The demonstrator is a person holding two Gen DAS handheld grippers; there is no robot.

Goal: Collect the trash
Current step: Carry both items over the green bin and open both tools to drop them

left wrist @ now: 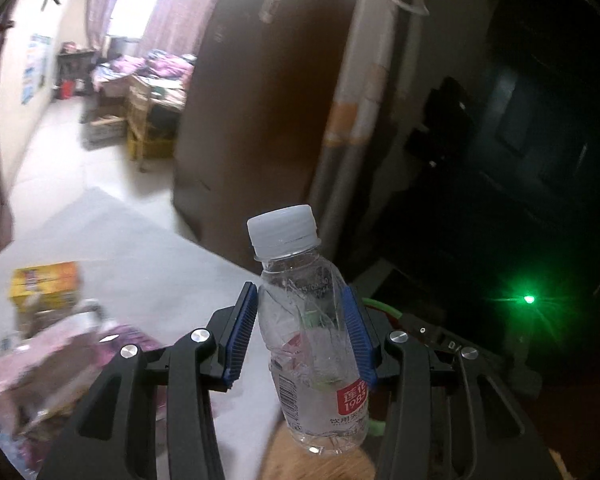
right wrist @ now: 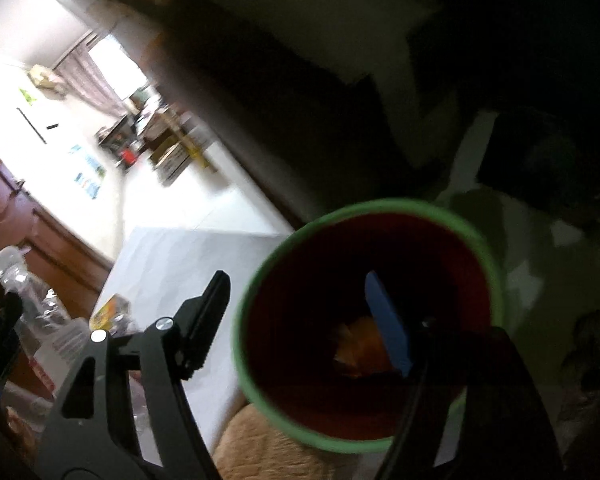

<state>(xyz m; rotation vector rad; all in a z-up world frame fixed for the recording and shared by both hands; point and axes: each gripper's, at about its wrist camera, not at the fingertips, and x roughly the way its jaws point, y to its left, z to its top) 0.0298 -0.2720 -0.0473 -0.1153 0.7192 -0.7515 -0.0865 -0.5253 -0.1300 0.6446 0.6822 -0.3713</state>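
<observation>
My left gripper (left wrist: 302, 330) is shut on a crumpled clear plastic bottle (left wrist: 312, 332) with a white cap and a red label, held upright above the white table (left wrist: 140, 256). The bottle also shows at the far left of the right wrist view (right wrist: 24, 296). My right gripper (right wrist: 300, 312) holds a red bin with a green rim (right wrist: 364, 320): one finger (right wrist: 388, 324) is inside the bin, the other (right wrist: 204, 320) outside, so the jaws grip its wall. Something orange lies at the bin's bottom.
On the table's left lie a yellow box (left wrist: 44, 284) and pink wrappers (left wrist: 60, 360). A round woven mat (left wrist: 320, 460) sits under the bottle. A brown door (left wrist: 260, 100) and a dark area with a green light (left wrist: 529, 300) stand behind.
</observation>
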